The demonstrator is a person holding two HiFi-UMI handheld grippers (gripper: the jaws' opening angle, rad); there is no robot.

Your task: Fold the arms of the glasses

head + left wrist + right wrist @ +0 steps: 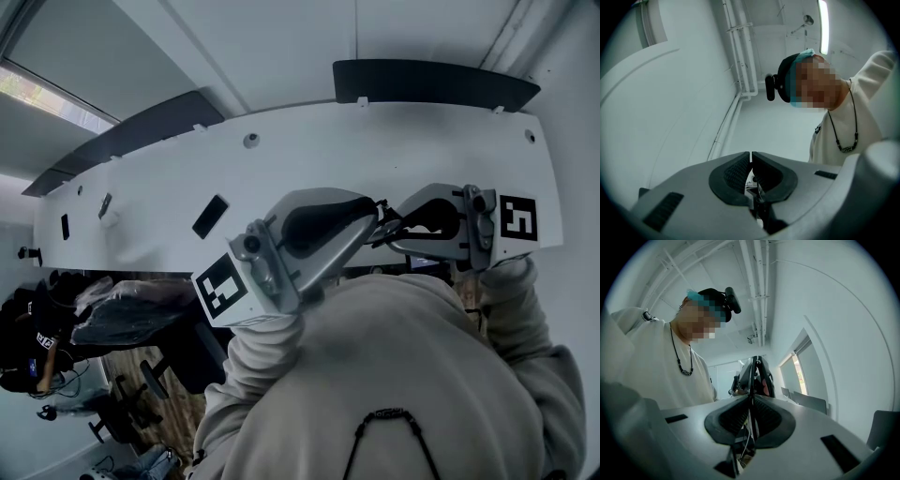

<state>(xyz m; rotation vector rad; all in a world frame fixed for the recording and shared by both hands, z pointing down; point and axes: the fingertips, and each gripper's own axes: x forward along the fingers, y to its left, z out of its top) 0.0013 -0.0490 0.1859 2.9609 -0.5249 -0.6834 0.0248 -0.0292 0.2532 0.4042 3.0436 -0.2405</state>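
Item: dark-framed glasses [757, 375], edge-on in mid-air before my chest. My right gripper [751, 398] clamps the frame; my left gripper [751, 155] is clenched. Handling: I judge a slow inward swing of the arm best, with a firm right grip.

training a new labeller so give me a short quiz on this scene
1. True or false: the left gripper has its jaws together.
2. Which gripper is clamped on the glasses?
A. the left gripper
B. the right gripper
C. neither
3. Fill in: round the neck, the person wears a dark ____.

Key
1. True.
2. B: the glasses stand edge-on between its jaws.
3. necklace
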